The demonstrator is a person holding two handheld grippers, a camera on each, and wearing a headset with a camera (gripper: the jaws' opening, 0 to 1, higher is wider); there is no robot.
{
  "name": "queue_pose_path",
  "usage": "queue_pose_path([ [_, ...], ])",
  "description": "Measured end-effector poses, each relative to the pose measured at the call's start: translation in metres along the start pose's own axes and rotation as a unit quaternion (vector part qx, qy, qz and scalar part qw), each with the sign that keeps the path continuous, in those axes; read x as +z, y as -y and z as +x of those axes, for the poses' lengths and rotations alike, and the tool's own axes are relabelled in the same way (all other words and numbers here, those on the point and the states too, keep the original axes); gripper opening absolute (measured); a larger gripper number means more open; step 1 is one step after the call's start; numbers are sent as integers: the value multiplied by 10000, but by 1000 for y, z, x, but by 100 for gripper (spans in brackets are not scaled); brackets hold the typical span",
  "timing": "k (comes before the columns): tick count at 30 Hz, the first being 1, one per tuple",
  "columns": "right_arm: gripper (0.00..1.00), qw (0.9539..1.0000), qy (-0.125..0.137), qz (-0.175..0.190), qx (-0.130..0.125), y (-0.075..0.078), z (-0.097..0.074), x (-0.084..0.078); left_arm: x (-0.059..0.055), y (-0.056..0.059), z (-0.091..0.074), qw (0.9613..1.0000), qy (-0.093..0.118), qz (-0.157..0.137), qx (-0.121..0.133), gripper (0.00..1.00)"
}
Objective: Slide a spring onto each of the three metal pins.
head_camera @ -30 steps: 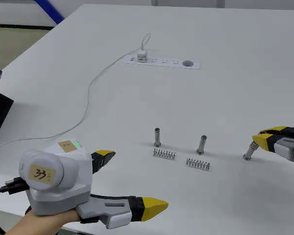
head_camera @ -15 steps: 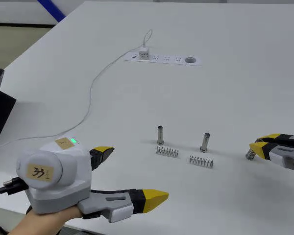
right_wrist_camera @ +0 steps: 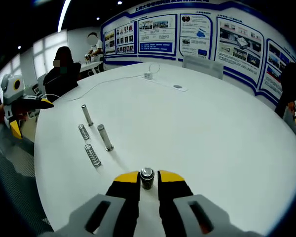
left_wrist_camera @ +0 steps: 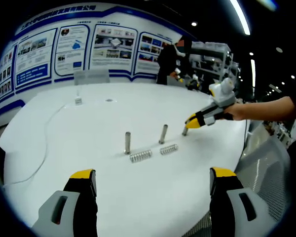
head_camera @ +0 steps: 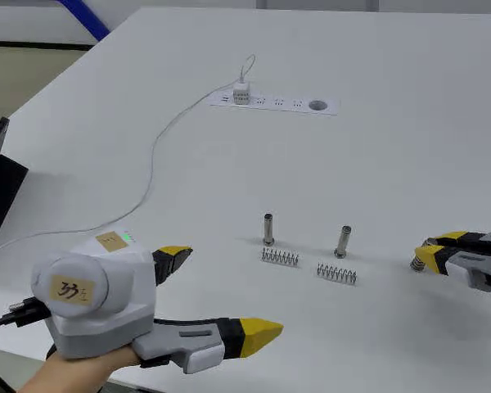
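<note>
Both level, low over table [head_camera: 376, 49]: left claw [left_wrist_camera: 153, 174] wide open, empty; right claw [head_camera: 430, 250] seemingly pinching spring-sleeved pin [right_wrist_camera: 147, 177].

The middle pin [head_camera: 343, 241] and, to its left, the left pin [head_camera: 268, 229] are shiny metal and stand up straight. A little wire spring lies flat just in front of each one, the middle spring [head_camera: 336, 273] and the left spring [head_camera: 279, 257], near its pin but not on it. To the right of the middle pin, the third pin [head_camera: 417, 263] wears the third spring [right_wrist_camera: 147, 183] and is pinched between the yellow tips of the right gripper [right_wrist_camera: 148, 178].
</note>
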State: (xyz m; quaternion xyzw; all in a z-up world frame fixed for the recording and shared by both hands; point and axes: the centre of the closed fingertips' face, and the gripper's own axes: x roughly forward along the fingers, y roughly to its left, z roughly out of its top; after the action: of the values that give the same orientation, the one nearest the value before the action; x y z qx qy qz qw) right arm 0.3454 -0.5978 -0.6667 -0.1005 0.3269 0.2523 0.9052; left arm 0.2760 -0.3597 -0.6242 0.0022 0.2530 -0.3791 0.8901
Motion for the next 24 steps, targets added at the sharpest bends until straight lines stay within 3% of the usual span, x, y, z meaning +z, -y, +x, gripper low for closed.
queue_pose_path([
  [4, 15, 9999, 74, 90, -24, 1, -4, 1, 2, -1, -1, 9999, 64, -90, 25, 96],
  [10, 17, 9992, 307, 272, -23, -3, -15, 10, -1, 3, 1, 10000, -30, -20, -35, 96],
  [18, 20, 9983, 533, 236, 50, -10, -28, 14, -2, 7, 2, 9999, -76, 29, -108, 97],
  [24, 20, 9975, 684, 144, 75, -15, -36, 23, -3, 3, 1, 10000, -69, -9, -59, 97],
])
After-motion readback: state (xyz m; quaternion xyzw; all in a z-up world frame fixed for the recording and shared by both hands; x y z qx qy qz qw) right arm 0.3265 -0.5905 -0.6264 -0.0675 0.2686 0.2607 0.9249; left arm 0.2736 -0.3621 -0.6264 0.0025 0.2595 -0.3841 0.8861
